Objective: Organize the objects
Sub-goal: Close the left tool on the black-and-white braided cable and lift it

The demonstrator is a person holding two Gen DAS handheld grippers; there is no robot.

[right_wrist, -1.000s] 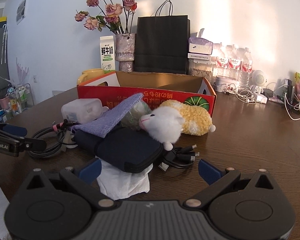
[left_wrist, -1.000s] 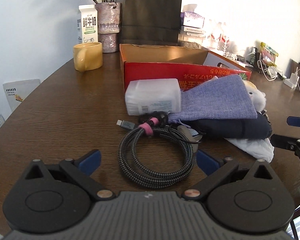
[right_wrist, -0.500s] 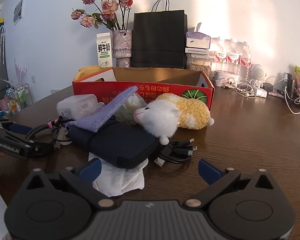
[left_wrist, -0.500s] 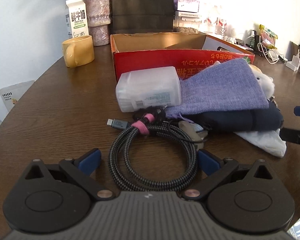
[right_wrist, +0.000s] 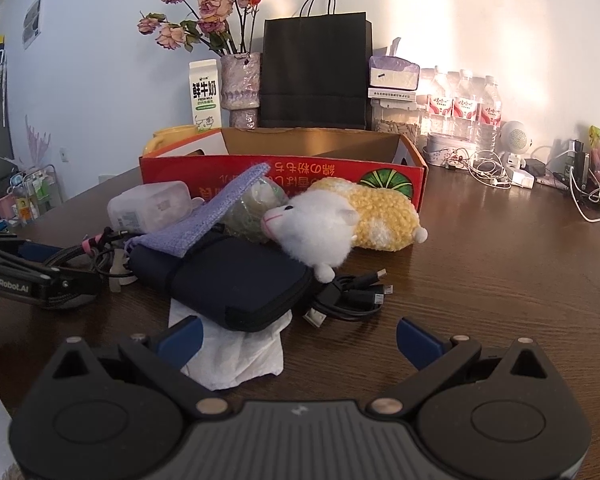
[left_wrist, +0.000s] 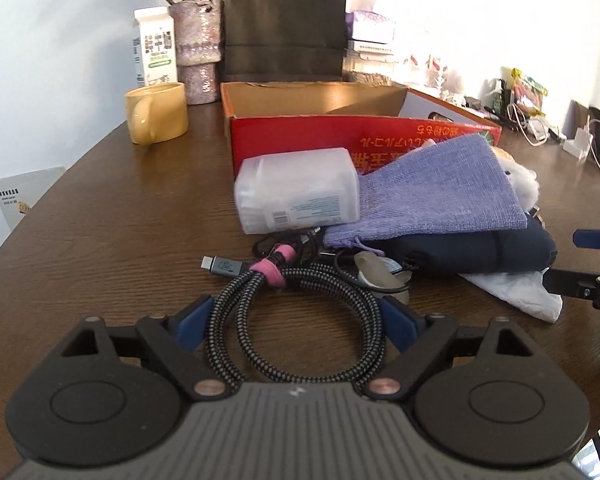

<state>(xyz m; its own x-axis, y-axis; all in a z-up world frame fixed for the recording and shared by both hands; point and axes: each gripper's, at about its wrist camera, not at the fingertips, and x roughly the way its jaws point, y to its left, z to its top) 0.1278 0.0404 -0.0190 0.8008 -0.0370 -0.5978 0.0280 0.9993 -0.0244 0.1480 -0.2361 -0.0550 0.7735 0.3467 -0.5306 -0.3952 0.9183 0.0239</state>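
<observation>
Two blue-padded fingers of the left hand-held gripper [left_wrist: 292,320] stand wide apart on either side of the coiled black-and-grey braided cable with a pink strap [left_wrist: 296,312], holding nothing yet; the coil lies flat on the dark wooden desk [left_wrist: 120,220], in front of the open red cardboard box [left_wrist: 340,136] and nearer the camera than the frosted plastic case [left_wrist: 298,196] that sits against the box's front wall. The step in hand looks like picking up this cable to put it in the box. To do it well, lower until the fingers nearly touch the desk, then close across both sides of the loop so the whole coil is pinched. The thin black cord and small pale piece [left_wrist: 380,272] beside the coil, toward the navy zip pouch [left_wrist: 472,248], could snag, so lift slowly and watch whether they follow. The right hand-held gripper [right_wrist: 296,340] is likewise wide open and empty, hovering in front of the box over the white tissue [right_wrist: 240,356] and the pouch; it is best kept clear of the left one's lift path.
</observation>
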